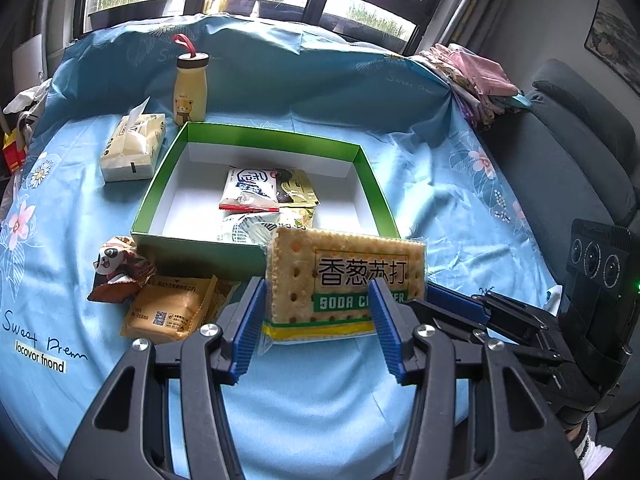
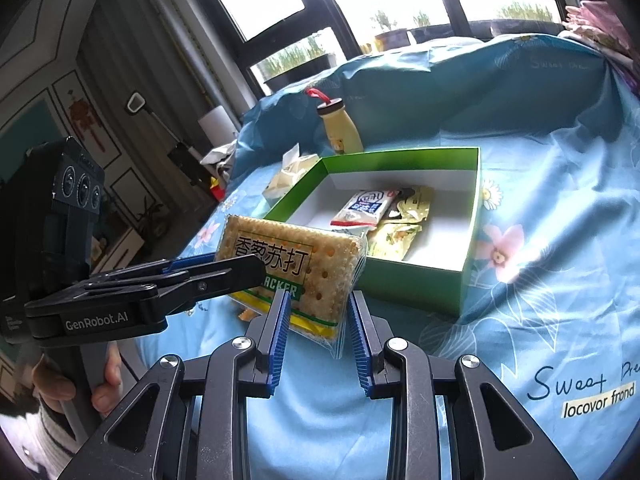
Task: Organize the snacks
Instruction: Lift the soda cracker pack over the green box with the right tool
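One cracker pack [image 1: 344, 280], one green box [image 1: 264, 184], one bottle [image 1: 190, 88], one tissue pack [image 1: 132, 148]

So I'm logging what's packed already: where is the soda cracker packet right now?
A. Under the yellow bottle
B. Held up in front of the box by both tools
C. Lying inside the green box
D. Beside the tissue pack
B: the soda cracker packet stands upright before the green box, the left tool and right tool each gripping it.

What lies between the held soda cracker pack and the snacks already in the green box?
Only the green box's near wall; the soda cracker pack is raised in front of it, the snack packets just behind. Left wrist view shows it best.
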Demonstrator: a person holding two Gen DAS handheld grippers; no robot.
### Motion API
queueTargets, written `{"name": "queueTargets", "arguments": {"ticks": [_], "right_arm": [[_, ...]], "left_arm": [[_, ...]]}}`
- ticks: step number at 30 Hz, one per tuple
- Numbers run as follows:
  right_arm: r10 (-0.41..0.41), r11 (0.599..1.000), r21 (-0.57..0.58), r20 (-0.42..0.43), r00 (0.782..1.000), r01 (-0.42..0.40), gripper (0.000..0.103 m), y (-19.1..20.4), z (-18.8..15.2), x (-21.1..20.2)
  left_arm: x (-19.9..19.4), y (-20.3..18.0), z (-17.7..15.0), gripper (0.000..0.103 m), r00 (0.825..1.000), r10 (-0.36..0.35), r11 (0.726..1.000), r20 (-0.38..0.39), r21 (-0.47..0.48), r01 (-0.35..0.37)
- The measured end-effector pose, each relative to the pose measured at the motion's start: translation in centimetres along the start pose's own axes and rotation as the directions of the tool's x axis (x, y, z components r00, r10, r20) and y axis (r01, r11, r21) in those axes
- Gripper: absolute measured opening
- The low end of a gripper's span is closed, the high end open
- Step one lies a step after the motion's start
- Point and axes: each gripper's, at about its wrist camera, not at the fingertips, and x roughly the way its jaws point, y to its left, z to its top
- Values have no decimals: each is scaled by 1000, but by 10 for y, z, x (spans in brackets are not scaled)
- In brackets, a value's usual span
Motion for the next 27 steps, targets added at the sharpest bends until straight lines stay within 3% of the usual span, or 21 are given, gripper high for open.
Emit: {"name": "queueTargets", "arguments": {"ticks": [27], "right_arm": [[0, 1000, -6, 3, 1000, 0, 31, 1, 5, 1]], "left_arm": [[4, 3, 14, 54, 1000, 18, 999, 21, 26, -19]]}}
